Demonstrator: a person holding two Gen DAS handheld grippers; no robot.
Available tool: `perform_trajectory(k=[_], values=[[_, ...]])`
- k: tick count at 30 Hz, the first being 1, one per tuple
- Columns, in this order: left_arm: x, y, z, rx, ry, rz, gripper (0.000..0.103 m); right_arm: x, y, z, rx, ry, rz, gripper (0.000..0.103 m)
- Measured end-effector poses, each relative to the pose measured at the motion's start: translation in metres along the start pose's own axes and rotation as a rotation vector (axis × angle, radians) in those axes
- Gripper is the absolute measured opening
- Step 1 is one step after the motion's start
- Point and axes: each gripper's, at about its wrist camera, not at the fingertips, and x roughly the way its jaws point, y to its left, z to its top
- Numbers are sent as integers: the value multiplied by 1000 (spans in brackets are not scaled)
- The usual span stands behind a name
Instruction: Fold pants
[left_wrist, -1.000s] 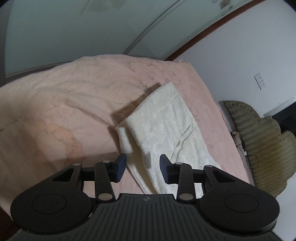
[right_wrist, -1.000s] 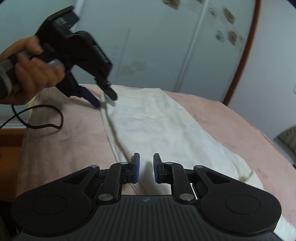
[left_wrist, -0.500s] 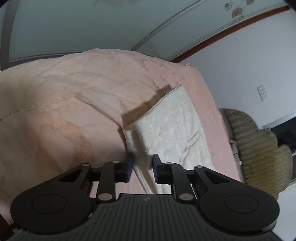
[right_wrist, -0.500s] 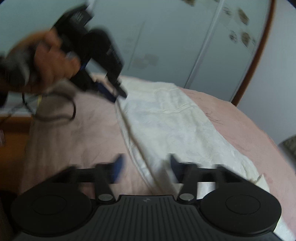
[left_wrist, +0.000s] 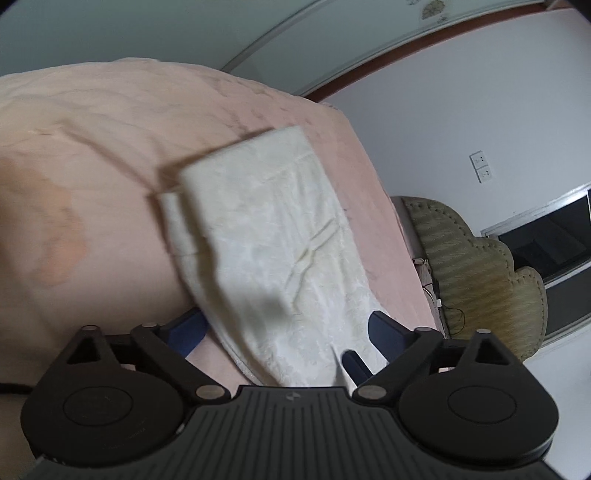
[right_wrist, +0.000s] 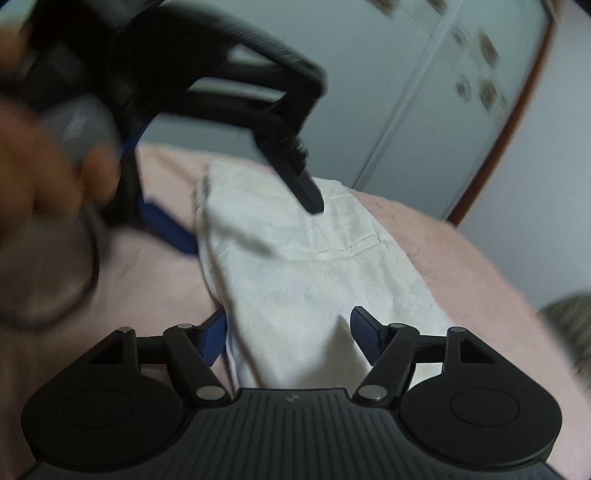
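The cream pants (left_wrist: 273, 240) lie folded into a long strip on the pink bed (left_wrist: 110, 155), running away from both cameras toward the far edge of the bed.

In the left wrist view, the left gripper (left_wrist: 284, 328) is spread wide, released, with nothing between its 2 fingers but the near end of the pants passing below them. The left blue pad sits just beside the pants' left edge, over the pink cover; the right pad sits over the pants' right edge. A narrower under-layer of the pants sticks out to the left of the top layer, partway along. A crease and a slanted seam line show near the middle of the cloth. Beyond the bed's right edge stands a tufted olive chair (left_wrist: 476, 273), with a wall socket (left_wrist: 482, 167) above it.

In the right wrist view, the right gripper (right_wrist: 288, 328) is likewise wide apart and grasps nothing. The near end of the pants (right_wrist: 295, 266) lies between and below its 2 fingers, the left pad at the cloth's left edge and the right pad over its right side. Farther along, the left gripper (right_wrist: 255, 221) appears blurred, held by the hand (right_wrist: 40, 173); 1 of its black fingers points down at the far half of the pants, the other blue-padded finger lies off the left edge. Whether that fingertip touches the cloth cannot be told. Pale closet doors (right_wrist: 424, 103) stand behind the bed.
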Motion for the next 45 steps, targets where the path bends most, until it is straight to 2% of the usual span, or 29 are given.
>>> perform_trajectory(k=[3,5,6,9,11,12,13,14,15,16,19,22,26,30,34,39,41,45], values=[[15,-7,2,24,-34,17,95,-17,-44,5,246,-44,116,69],[23,-11,7,24,-68,10,95,-27,-70,6,346,-60,226,70],[25,-11,11,22,-89,-1,95,-30,-79,6,376,-67,240,70],[38,-6,22,-36,-98,3,95,-25,-96,5,386,-28,142,70],[39,-7,25,-28,-118,8,90,-8,-99,0,380,59,62,70],[40,-9,26,4,-128,25,81,2,-99,-5,379,101,60,70],[42,-12,27,47,-123,47,58,11,-96,-10,373,138,78,70],[46,-14,28,100,-104,94,44,20,-90,-15,349,175,94,71],[51,-15,28,141,-91,145,26,21,-84,-17,315,157,78,72],[52,-16,26,167,-95,166,17,20,-81,-15,297,151,71,72],[45,-24,22,214,-121,182,10,16,-89,-10,315,128,109,71],[30,-51,12,298,-183,171,9,2,-99,-8,341,50,71,70],[5,-119,-27,587,-307,160,9,-23,-116,-6,347,-50,19,70],[-3,-170,-73,762,-344,78,9,-58,-132,-14,339,-127,-13,71],[8,-212,-120,893,-313,17,10,-103,-157,-36,349,-183,-23,71],[32,-246,-178,1011,-204,-88,10,-157,-183,-69,332,-228,-77,71],[46,-255,-201,1060,-167,-123,10,-179,-187,-84,305,-203,-131,72],[81,-262,-236,1137,-88,-142,11,-210,-199,-115,311,-136,-203,72]])
